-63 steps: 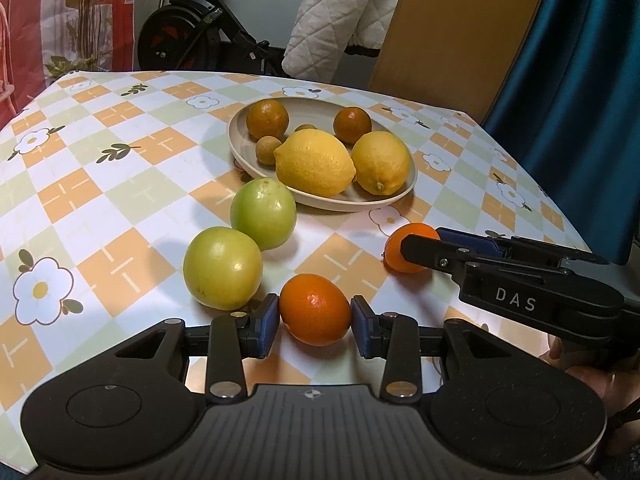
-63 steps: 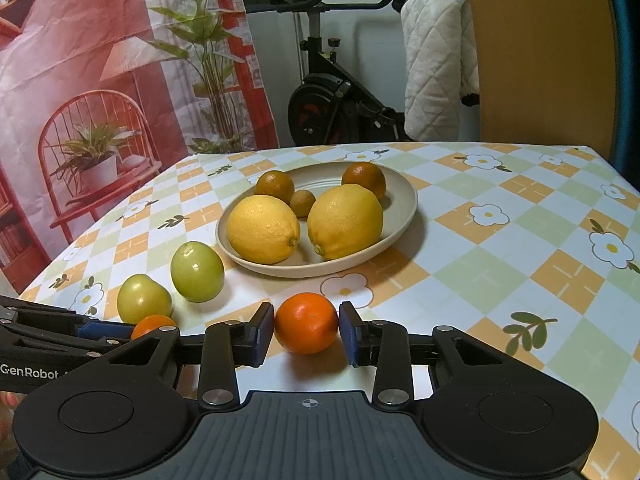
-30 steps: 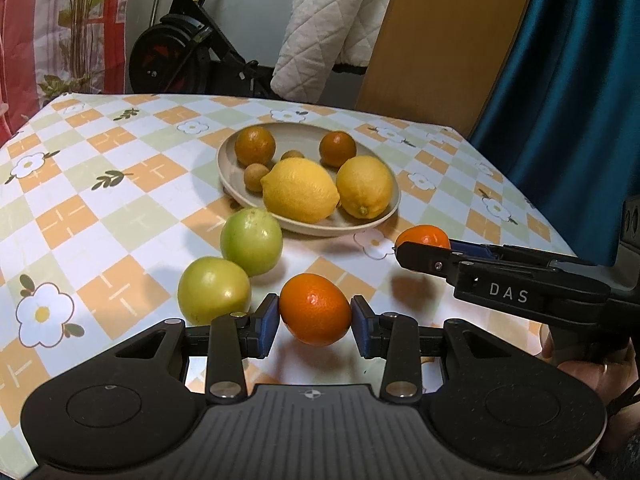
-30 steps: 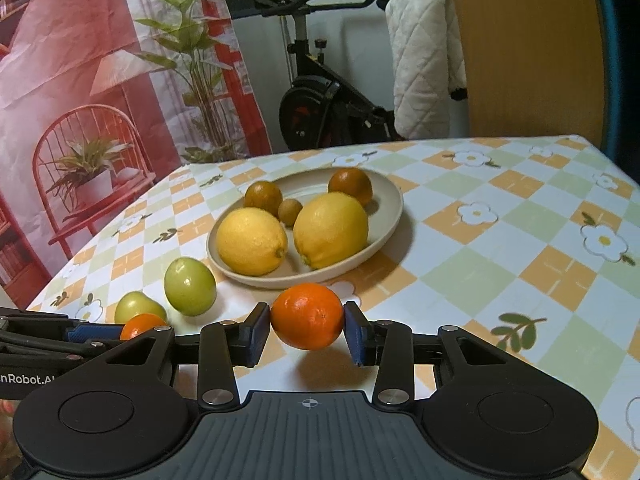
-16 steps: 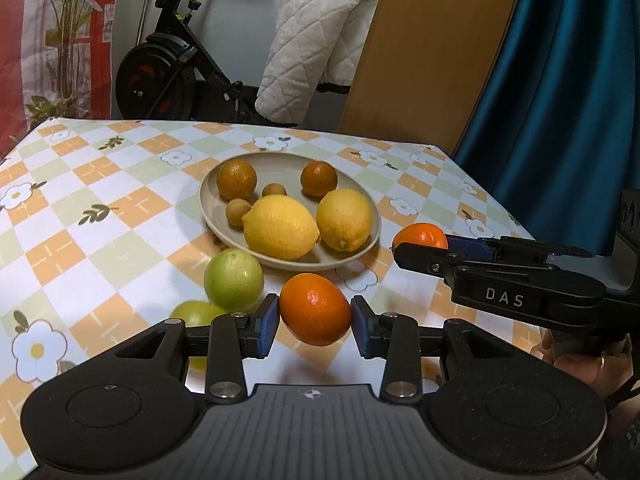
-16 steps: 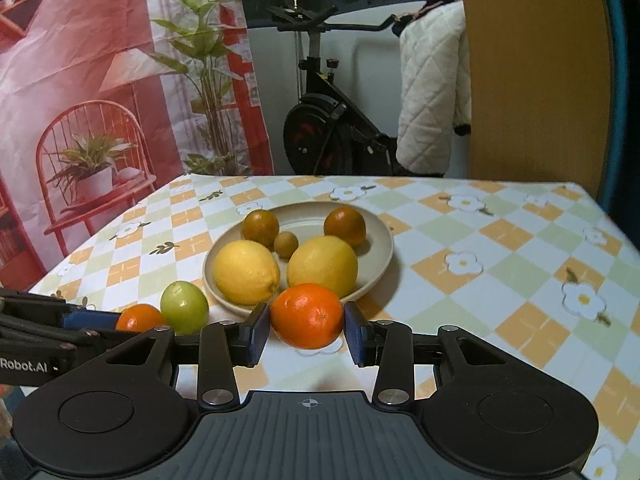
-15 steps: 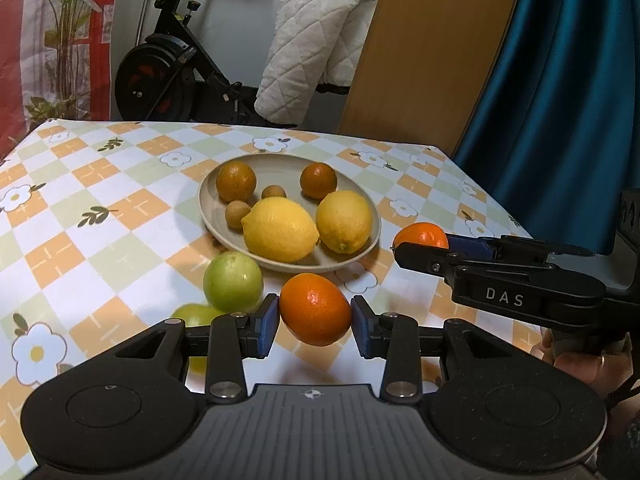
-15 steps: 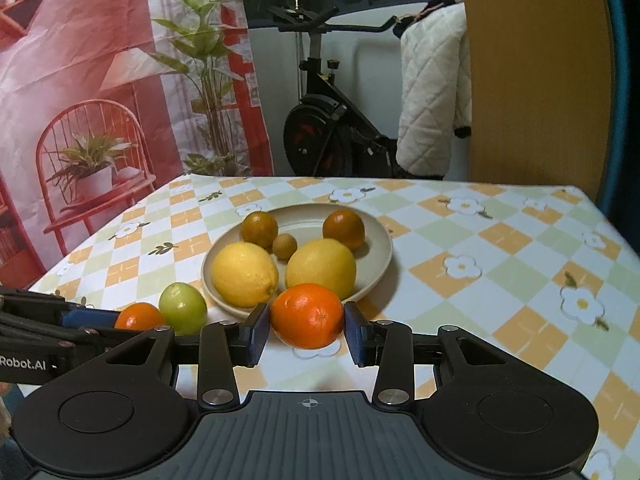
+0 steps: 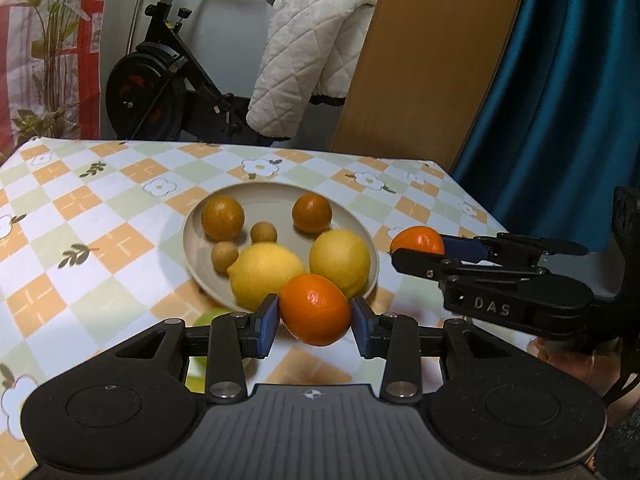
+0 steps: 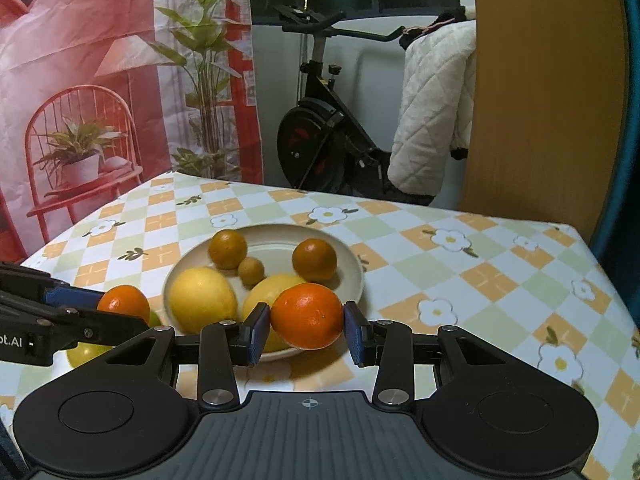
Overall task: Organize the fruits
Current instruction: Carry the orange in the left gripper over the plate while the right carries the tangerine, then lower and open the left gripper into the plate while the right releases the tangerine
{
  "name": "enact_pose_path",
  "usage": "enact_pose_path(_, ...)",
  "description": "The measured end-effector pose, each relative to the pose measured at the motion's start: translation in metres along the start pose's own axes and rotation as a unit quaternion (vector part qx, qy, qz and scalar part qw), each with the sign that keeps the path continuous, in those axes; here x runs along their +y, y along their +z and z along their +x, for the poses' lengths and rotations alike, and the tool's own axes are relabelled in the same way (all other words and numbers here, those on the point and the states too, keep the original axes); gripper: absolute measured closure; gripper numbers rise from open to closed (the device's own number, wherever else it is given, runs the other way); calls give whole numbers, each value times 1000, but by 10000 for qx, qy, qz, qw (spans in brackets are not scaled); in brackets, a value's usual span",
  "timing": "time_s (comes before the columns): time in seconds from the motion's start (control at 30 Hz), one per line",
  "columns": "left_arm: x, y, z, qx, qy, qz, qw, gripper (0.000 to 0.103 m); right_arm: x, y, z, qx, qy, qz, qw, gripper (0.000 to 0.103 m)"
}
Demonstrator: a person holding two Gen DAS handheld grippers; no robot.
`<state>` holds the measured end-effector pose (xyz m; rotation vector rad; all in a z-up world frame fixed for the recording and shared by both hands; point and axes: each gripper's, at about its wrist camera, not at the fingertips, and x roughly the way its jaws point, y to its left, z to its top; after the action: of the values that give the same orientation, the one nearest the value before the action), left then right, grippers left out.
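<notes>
My left gripper [image 9: 315, 321] is shut on an orange [image 9: 315, 309], held in the air just short of the beige plate [image 9: 362, 236]. My right gripper [image 10: 307, 330] is shut on a second orange [image 10: 307, 316], also lifted near the plate's [image 10: 352, 264] front rim. Each gripper shows in the other's view: the right one [image 9: 418, 250] at the plate's right, the left one [image 10: 120, 312] at its left. The plate holds two lemons [image 9: 267, 274], two dark oranges [image 9: 222, 218] and two small brown fruits [image 9: 264, 233]. Two green fruits [image 9: 208, 318] lie on the table, mostly hidden behind my left fingers.
The table wears a checked flower-print cloth [image 9: 100, 208]. Behind it stand an exercise bike [image 9: 160, 80] with a white quilted jacket [image 9: 312, 64], a wooden panel [image 9: 432, 60] and a teal curtain [image 9: 560, 100]. A person's hand [image 9: 568, 360] grips the right gripper.
Both grippers have risen off the table with their oranges and moved forward toward the plate. The green fruits have slid down behind the left fingers.
</notes>
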<state>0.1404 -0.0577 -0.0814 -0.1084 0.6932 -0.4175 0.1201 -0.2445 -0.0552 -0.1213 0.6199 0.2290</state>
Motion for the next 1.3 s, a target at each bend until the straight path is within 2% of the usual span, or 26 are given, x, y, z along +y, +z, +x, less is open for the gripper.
enact_pose_path(0.27,0,18,14,-109,-43,-38,9999,62,-11,11,18,15,-84,-129,9999,66)
enact_pose_path(0.6,4,42,41,-121,81,-30,9999,62,-20,21,42,18,-37,-180,9998,66)
enact_pose_path(0.9,7,64,75,98,138,32,9999,62,-30,31,72,123,26,-115,9999,66)
enact_pose_path(1.3,14,75,105,438,229,-32,9988,62,-34,28,100,398,193,-20,9990,66)
